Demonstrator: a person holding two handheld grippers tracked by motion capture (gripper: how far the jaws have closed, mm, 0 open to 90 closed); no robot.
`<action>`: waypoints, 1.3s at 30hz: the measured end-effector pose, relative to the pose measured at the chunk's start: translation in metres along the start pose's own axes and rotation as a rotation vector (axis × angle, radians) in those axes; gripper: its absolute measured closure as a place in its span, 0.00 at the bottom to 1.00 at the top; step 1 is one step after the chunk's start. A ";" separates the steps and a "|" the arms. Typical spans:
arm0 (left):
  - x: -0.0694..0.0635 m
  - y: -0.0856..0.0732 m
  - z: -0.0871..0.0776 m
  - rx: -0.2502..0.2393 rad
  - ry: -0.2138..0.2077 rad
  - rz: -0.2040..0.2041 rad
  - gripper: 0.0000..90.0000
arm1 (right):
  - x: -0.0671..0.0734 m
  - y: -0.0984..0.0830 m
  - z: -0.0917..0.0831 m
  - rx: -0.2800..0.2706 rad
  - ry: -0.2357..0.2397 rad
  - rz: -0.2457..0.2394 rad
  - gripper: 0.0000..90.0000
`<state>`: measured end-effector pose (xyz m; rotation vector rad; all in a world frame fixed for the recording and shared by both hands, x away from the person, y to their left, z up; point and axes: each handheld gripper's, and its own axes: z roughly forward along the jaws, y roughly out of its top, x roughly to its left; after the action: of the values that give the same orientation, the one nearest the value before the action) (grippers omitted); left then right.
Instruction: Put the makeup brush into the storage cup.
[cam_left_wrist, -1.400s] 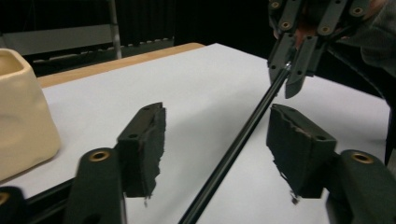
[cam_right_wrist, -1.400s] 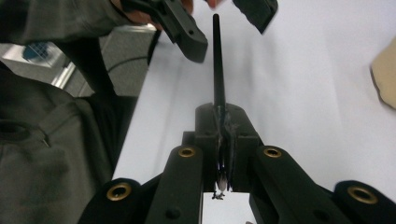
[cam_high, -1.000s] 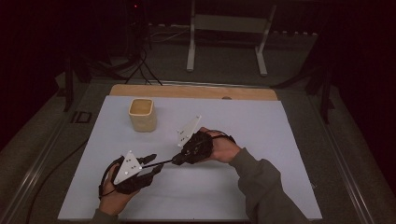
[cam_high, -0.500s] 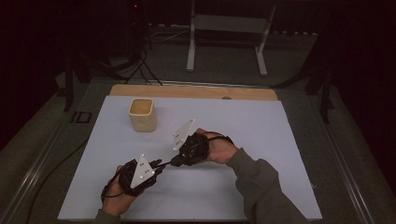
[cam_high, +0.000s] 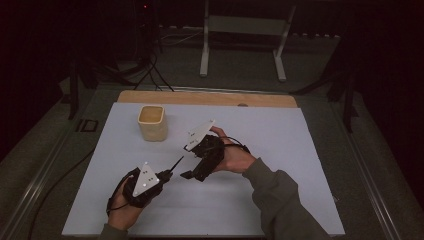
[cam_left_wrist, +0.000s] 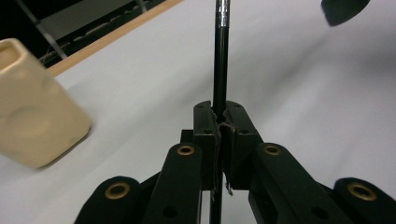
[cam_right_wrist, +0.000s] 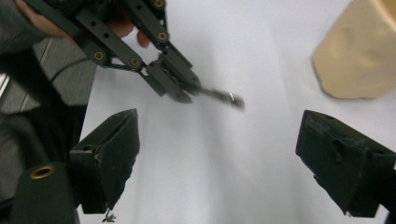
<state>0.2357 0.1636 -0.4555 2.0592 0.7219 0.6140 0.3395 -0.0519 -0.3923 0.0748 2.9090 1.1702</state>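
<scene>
Between my two hand-held grippers, the pen (cam_high: 176, 164) sits clamped by its end in my left hand-held gripper (cam_high: 166, 174) while the right hand-held gripper (cam_high: 189, 161) has just sprung wide open, so I reckon it could pivot loose.

Left gripper (cam_high: 167, 174): black linkage arms with brass-coloured rivets, blocky black jaw pads, grey three-cornered plate on top bearing small dark screws, black cable looping at the wrist.
Right gripper (cam_high: 188, 160): same black build, grey three-cornered plate, worn pad faces, black cable.
Right forearm: olive-green long sleeve (cam_high: 280, 200).
</scene>
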 end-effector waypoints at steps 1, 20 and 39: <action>0.002 0.000 -0.001 -0.004 0.000 -0.012 0.96 | -0.001 -0.001 -0.001 -0.009 -0.011 0.013 0.12; 0.013 -0.006 -0.005 -0.044 0.033 -0.108 0.96 | -0.008 -0.018 -0.025 -0.108 -0.098 0.094 0.12; 0.025 -0.004 -0.004 -0.066 0.104 -0.144 0.96 | 0.001 -0.057 -0.039 -0.165 -0.182 0.168 0.12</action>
<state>0.2498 0.1849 -0.4530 1.9074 0.8898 0.6574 0.3352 -0.1202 -0.4035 0.4092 2.6812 1.3443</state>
